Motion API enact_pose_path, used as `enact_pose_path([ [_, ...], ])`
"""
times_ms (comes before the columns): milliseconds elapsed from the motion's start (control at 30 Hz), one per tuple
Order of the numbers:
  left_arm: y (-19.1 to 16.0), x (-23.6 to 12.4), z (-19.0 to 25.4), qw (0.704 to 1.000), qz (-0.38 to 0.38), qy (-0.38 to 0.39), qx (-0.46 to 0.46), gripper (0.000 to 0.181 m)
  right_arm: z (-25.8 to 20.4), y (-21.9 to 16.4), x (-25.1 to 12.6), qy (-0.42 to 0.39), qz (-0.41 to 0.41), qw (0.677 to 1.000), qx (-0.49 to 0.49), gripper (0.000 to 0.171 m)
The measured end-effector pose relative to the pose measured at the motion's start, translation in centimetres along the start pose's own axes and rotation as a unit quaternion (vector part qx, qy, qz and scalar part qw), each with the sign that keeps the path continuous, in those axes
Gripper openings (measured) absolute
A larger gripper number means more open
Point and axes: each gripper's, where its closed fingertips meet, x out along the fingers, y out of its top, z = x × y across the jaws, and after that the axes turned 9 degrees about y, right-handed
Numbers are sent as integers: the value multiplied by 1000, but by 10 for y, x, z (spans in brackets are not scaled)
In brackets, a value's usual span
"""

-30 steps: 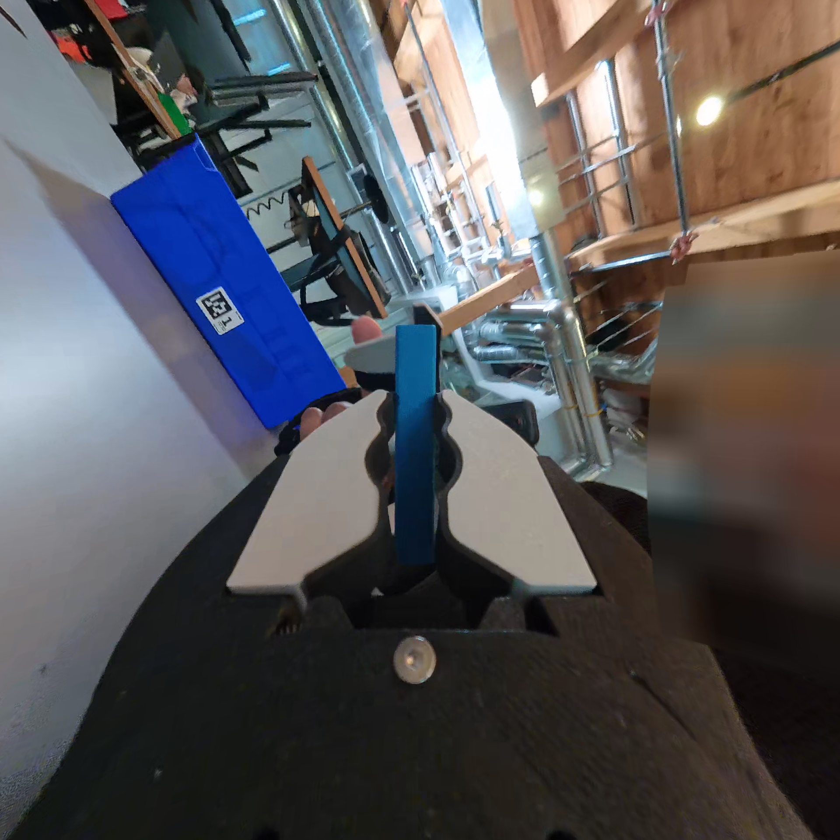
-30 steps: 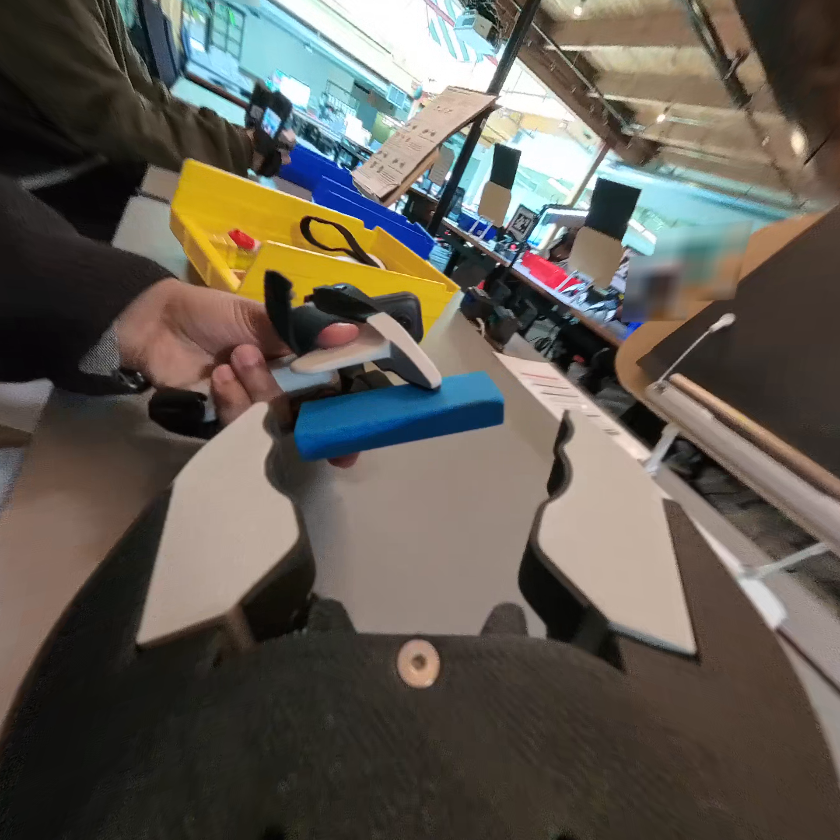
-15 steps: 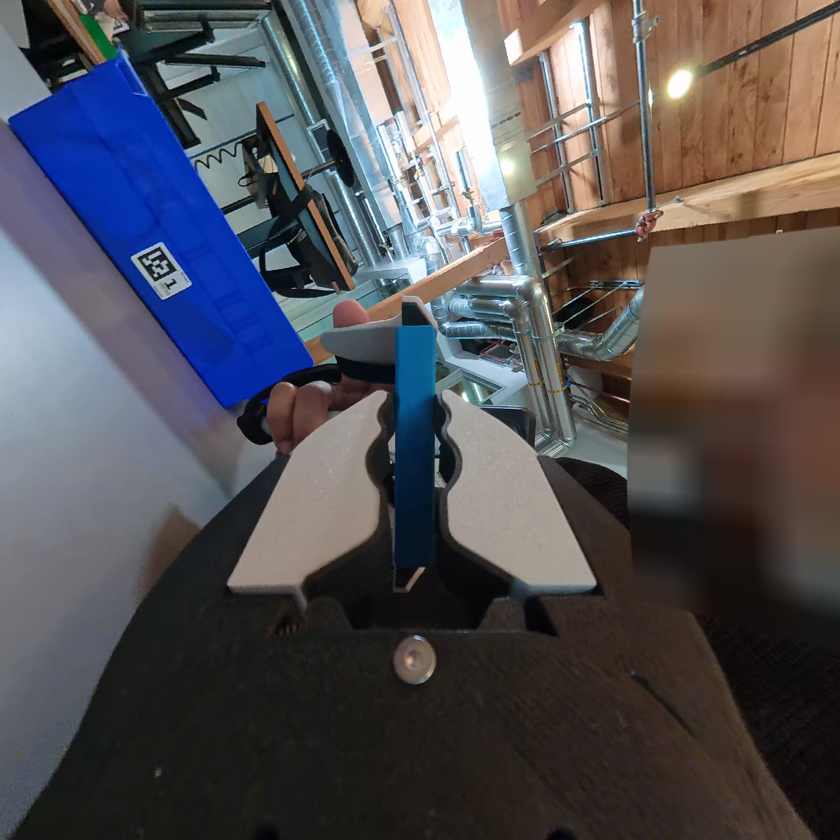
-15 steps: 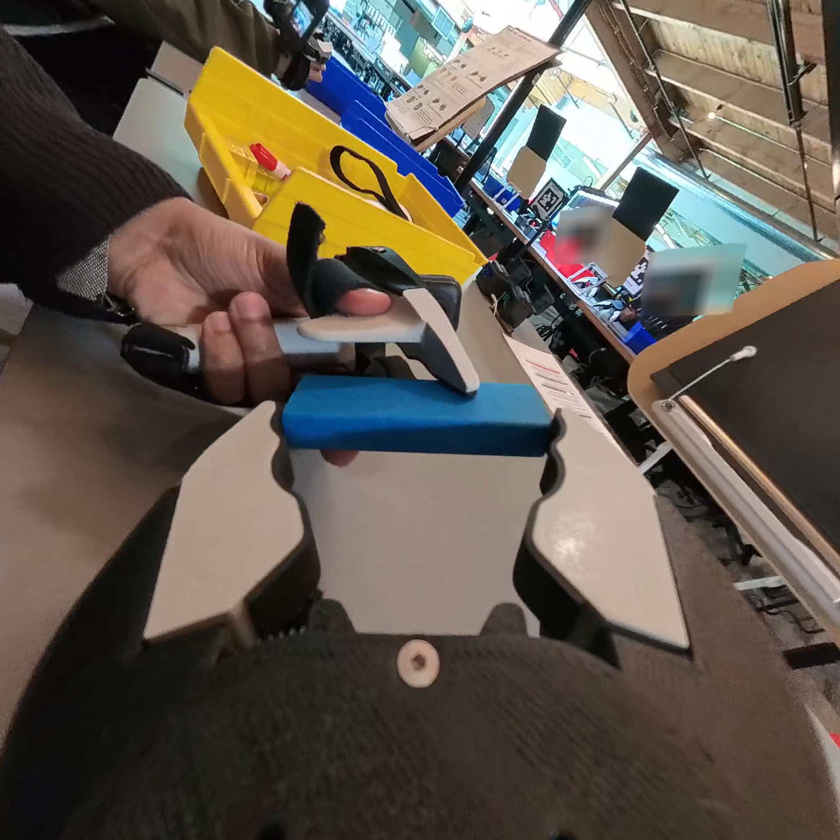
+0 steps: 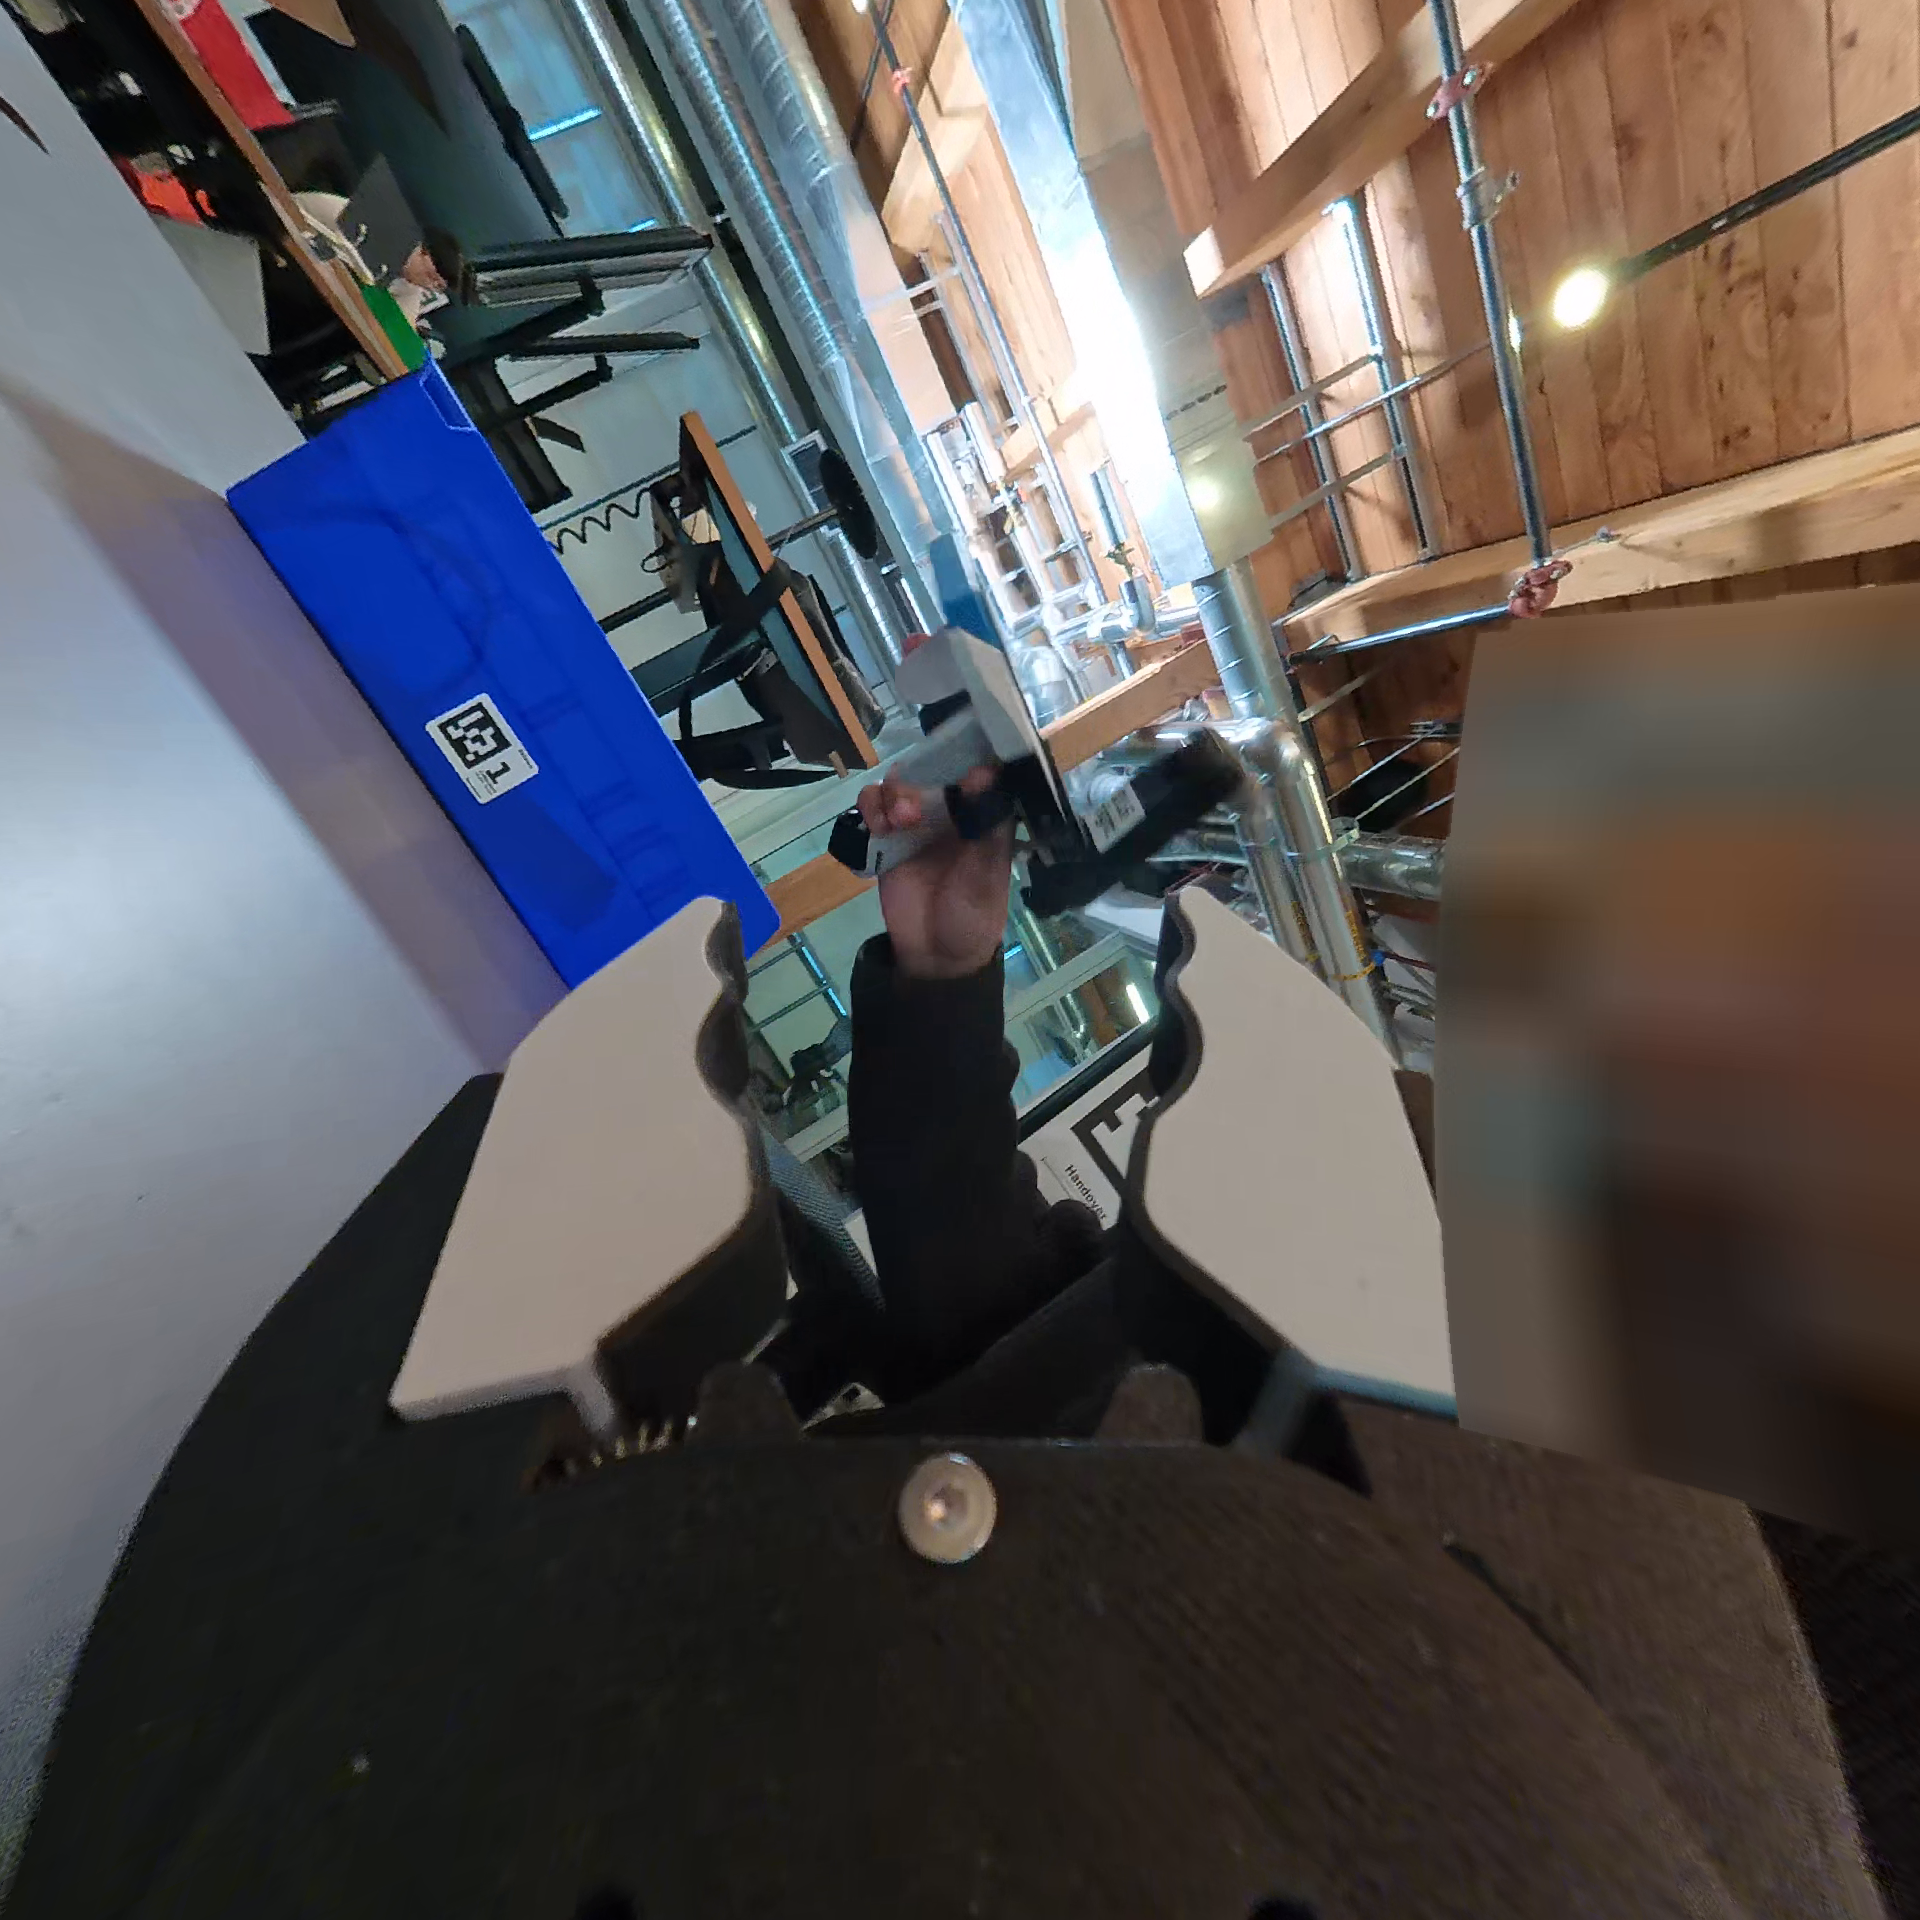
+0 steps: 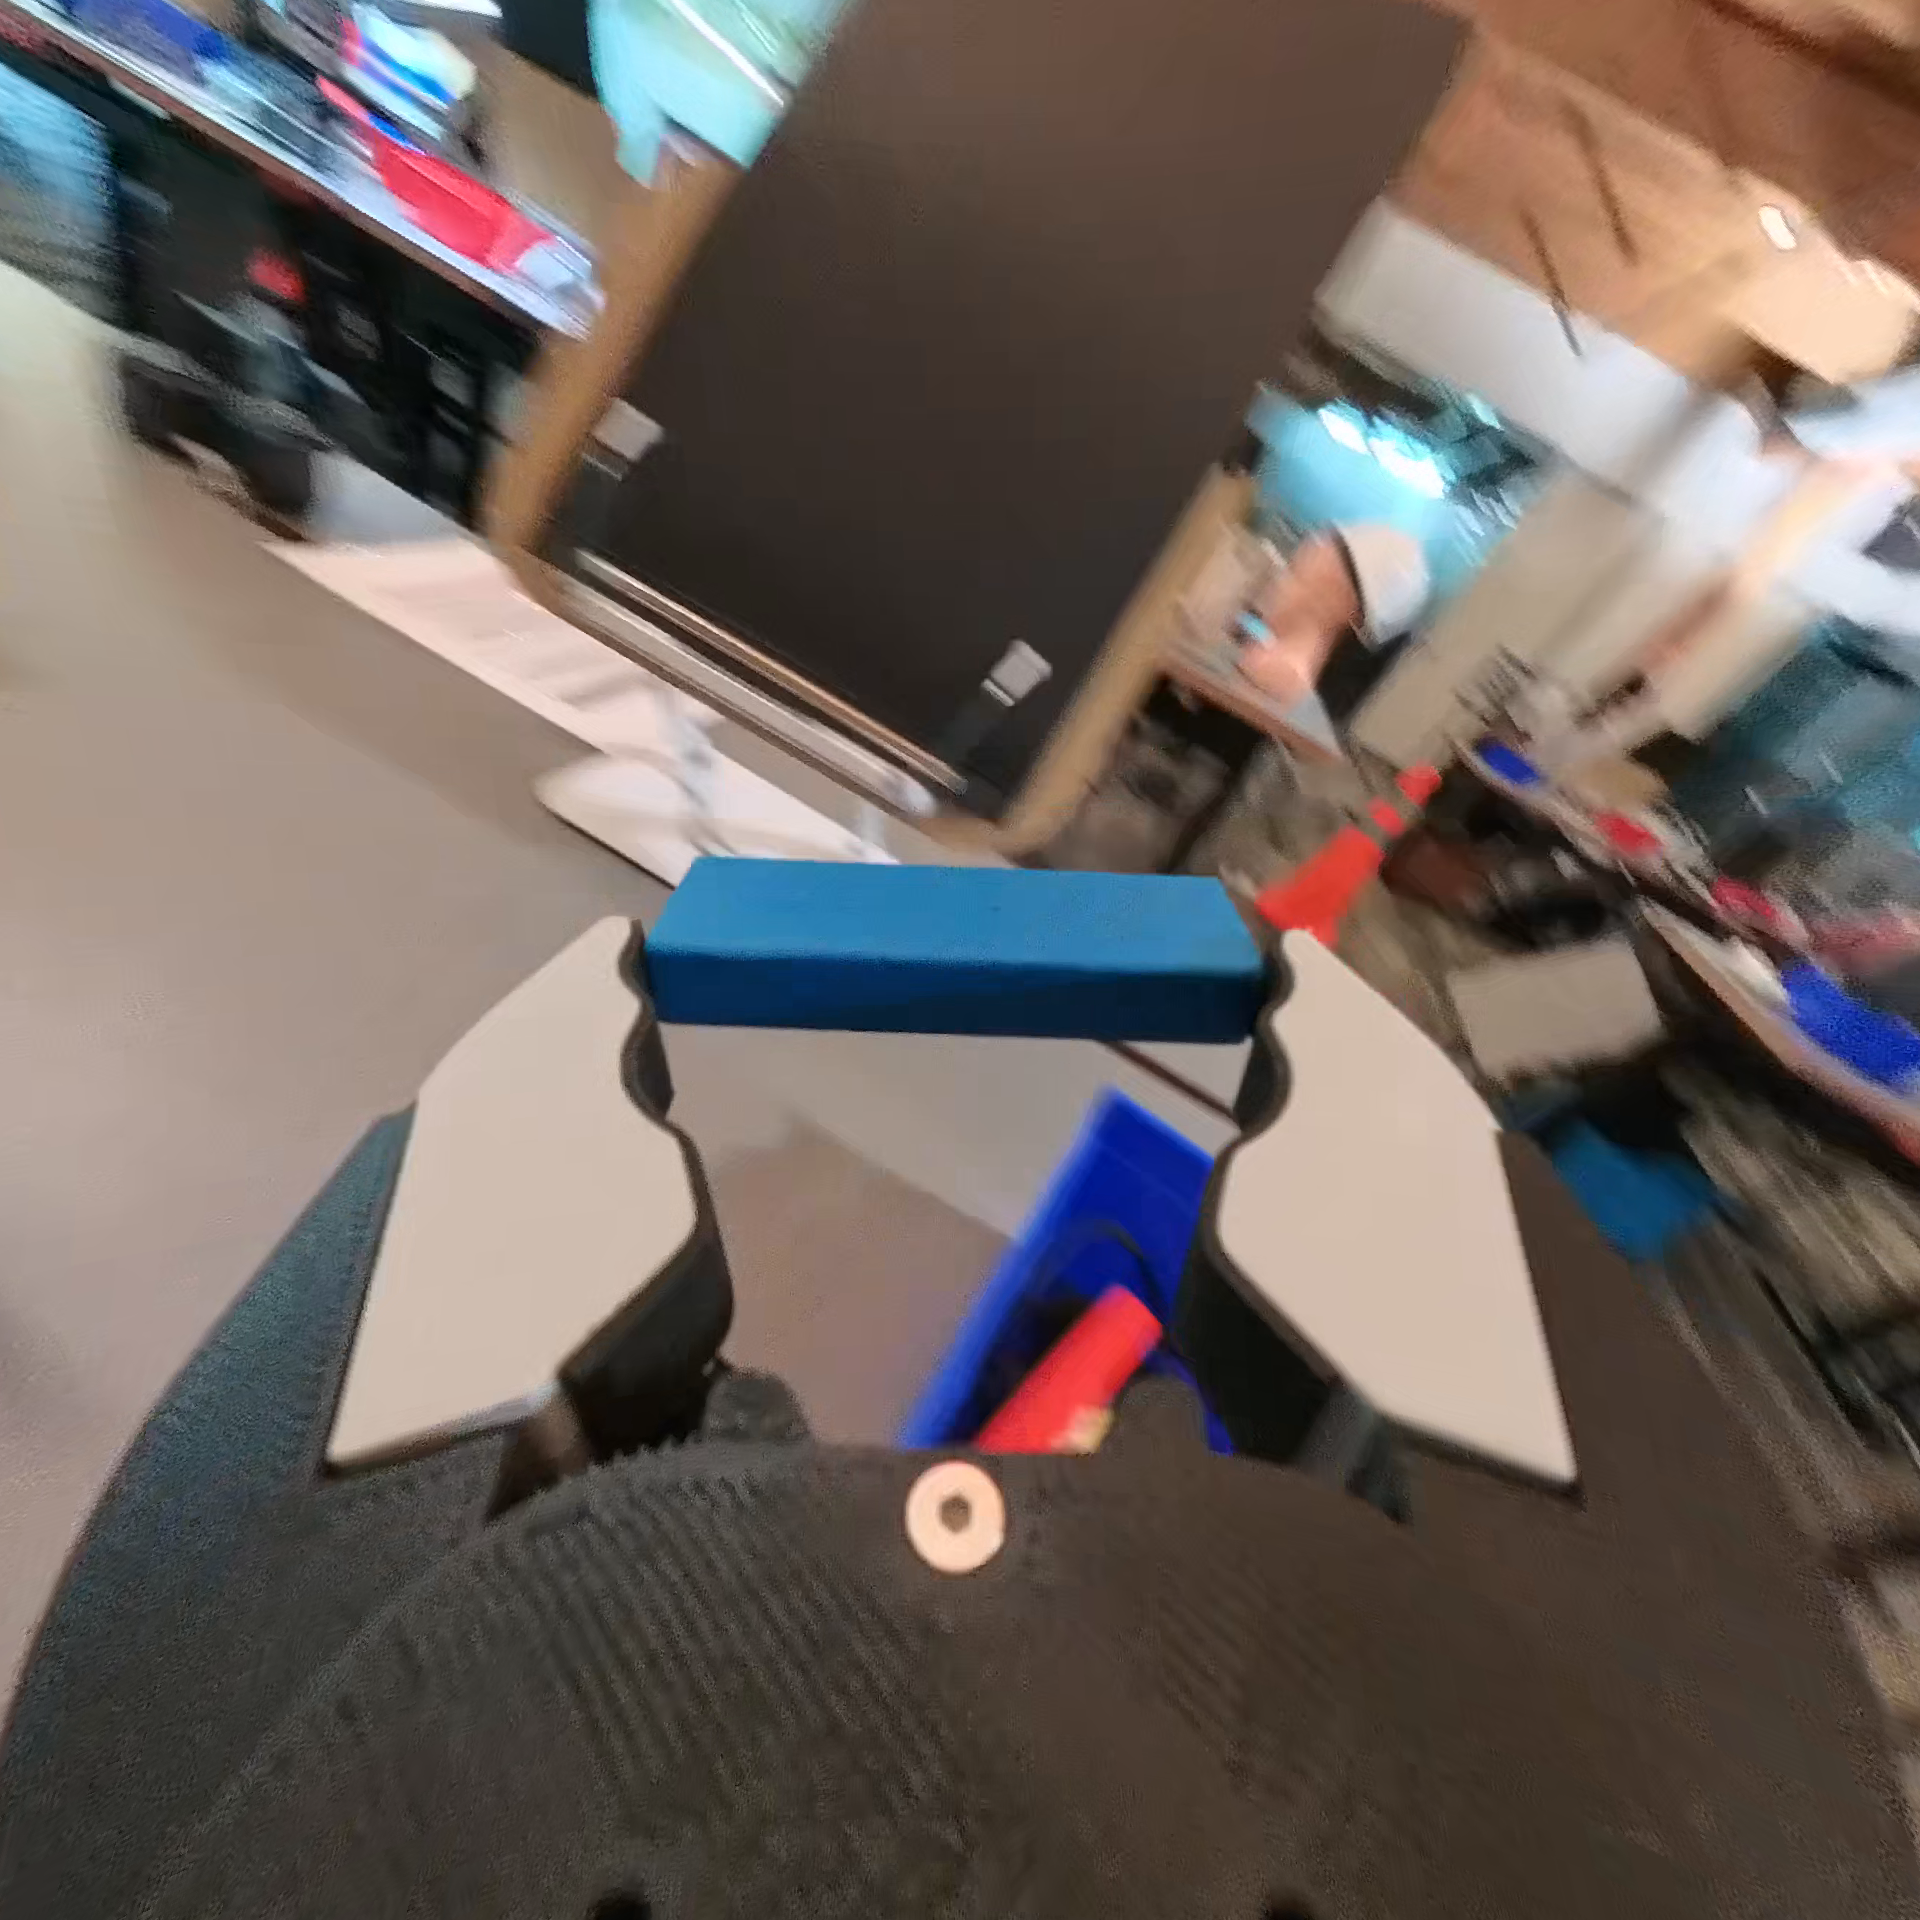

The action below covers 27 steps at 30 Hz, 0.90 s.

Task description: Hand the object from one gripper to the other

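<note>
Our left gripper [image 5: 951,935] has two pale grey fingers [image 5: 603,1174] with wavy, notched inner edges, set on a black, ribbed printed body. Behind the fingers, on the centre line, sits one silver screw [image 5: 947,1507]. Our right gripper [image 6: 954,951] is built the same, with its own washer-ringed screw [image 6: 954,1515]. Beyond the left fingertips, our sleeve [image 5: 930,1122] is black.
</note>
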Motion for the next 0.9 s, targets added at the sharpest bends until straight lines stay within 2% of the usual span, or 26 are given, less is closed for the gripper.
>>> enact_pose_path([
  [33,-1,1,-1,1000,-4,4,5,79,26,-20,-6,-21,-37,999,22,110],
  [100,-5,3,-2,1000,-13,12,14,79,60,-69,-17,-36,-113,989,84,110],
  [167,-8,5,-4,999,-23,21,23,80,76,-108,-23,-35,-142,982,124,110],
  [300,-12,9,-5,999,-34,21,21,80,71,-158,-19,2,-182,968,172,110],
  [400,-12,8,-5,999,-35,17,16,79,54,-171,-14,51,-207,966,148,110],
  [500,-10,7,-5,999,-33,12,10,79,42,-175,-20,90,-252,962,59,110],
  [633,-9,6,-2,1000,-31,2,-2,79,27,-187,-44,143,-340,928,-56,110],
  [700,-12,7,-3,999,-37,4,-3,79,19,-197,-58,168,-395,902,-46,110],
  [900,-21,11,-6,998,-63,20,11,79,10,-221,-86,189,-491,850,-21,110],
])
